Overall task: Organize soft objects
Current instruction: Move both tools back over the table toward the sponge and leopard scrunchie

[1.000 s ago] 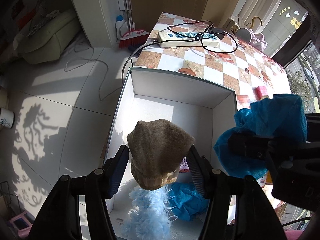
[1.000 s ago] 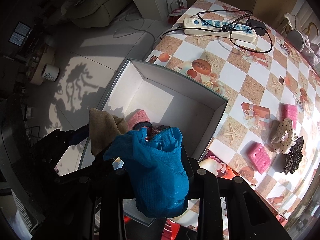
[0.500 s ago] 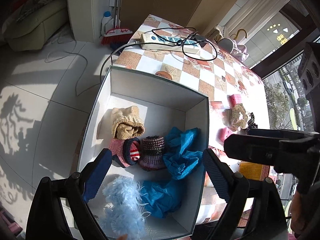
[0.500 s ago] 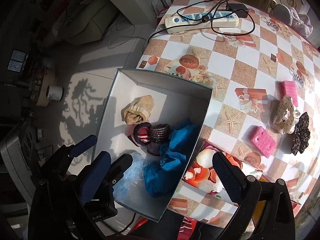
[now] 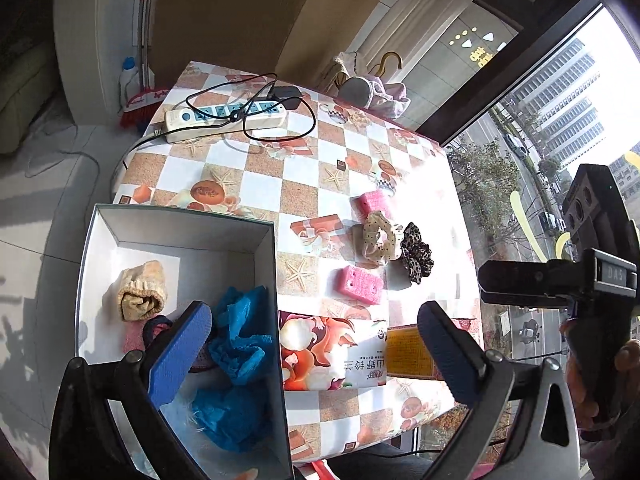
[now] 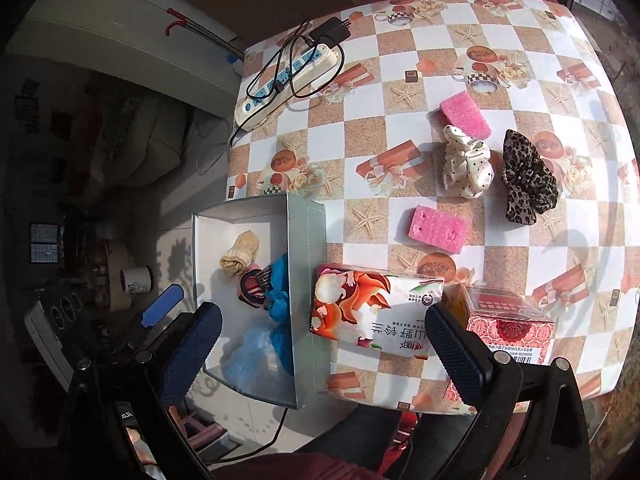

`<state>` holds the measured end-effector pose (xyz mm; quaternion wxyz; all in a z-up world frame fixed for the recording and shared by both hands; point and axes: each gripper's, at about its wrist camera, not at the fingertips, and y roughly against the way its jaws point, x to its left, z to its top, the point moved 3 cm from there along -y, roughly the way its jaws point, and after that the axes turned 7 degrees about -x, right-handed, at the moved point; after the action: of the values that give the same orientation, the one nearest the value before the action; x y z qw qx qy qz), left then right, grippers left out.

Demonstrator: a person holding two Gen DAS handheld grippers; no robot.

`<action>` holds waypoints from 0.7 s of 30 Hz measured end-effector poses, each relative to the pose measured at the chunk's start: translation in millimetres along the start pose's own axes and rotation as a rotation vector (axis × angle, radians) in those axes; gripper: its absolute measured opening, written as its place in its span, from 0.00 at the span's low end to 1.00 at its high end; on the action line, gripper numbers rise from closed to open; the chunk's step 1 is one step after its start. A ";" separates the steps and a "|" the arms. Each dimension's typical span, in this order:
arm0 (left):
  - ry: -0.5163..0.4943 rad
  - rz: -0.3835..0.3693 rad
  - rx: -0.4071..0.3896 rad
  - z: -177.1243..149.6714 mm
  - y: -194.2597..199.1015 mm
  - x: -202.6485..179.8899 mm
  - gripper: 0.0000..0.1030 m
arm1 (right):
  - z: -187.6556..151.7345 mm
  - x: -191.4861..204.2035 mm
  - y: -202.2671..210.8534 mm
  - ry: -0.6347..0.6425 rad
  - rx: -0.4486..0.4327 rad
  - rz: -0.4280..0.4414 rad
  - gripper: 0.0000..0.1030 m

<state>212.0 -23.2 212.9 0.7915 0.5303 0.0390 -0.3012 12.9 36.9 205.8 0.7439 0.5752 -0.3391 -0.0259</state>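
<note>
Checkered tablecloth (image 6: 400,92) in full sun, covering the table, with a window and street beyond it in the left wrist view. At the table's left edge sits the white box (image 5: 180,232), and it holds soft things: a rolled beige sock (image 5: 142,296) near its far left corner, crumpled blue cloths (image 5: 240,336) against its right wall, a dark striped knit piece (image 6: 256,282) between them. Left gripper (image 5: 316,356) hangs above the box's right wall, jaws spread wide, nothing between them. Right gripper (image 6: 320,354) is also wide open and empty, poised over the tissue pack (image 6: 376,312) that lies just beside the box. Out on the table lie two pink sponges (image 6: 440,228), one nearer the tissue pack, one farther back touching the cream dotted scrunchie (image 6: 466,166). A leopard scrunchie (image 6: 526,178) sits just beside the cream one. Red carton (image 6: 508,332) at the near edge, touching the tissue pack. Power strip (image 5: 226,118) with black cable at the far left corner.
</note>
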 end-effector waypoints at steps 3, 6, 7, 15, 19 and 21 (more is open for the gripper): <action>-0.065 0.020 0.061 -1.0 -22.8 -21.9 1.00 | 8.0 -39.0 19.8 -0.083 -0.036 -0.034 0.99; -0.126 0.037 0.139 -0.3 -52.6 -42.0 1.00 | 12.4 -78.6 36.2 -0.163 -0.066 -0.063 0.99; -0.151 0.048 0.169 -0.8 -64.1 -48.5 1.00 | 13.0 -93.3 41.6 -0.191 -0.079 -0.075 0.99; -0.320 0.070 0.366 -6.7 -161.3 -95.1 1.00 | 0.9 -188.4 46.3 -0.364 -0.065 -0.142 0.99; -0.369 0.087 0.450 -14.6 -207.4 -110.3 1.00 | -3.5 -222.1 31.4 -0.389 -0.015 -0.180 0.99; -0.381 0.096 0.485 -18.2 -225.7 -116.2 1.00 | -2.5 -234.3 21.6 -0.389 0.009 -0.190 0.99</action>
<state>5.0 -14.6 65.1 0.6482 0.6390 -0.2081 -0.3580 -173.4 146.6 113.2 0.6563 0.5919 -0.4206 -0.2049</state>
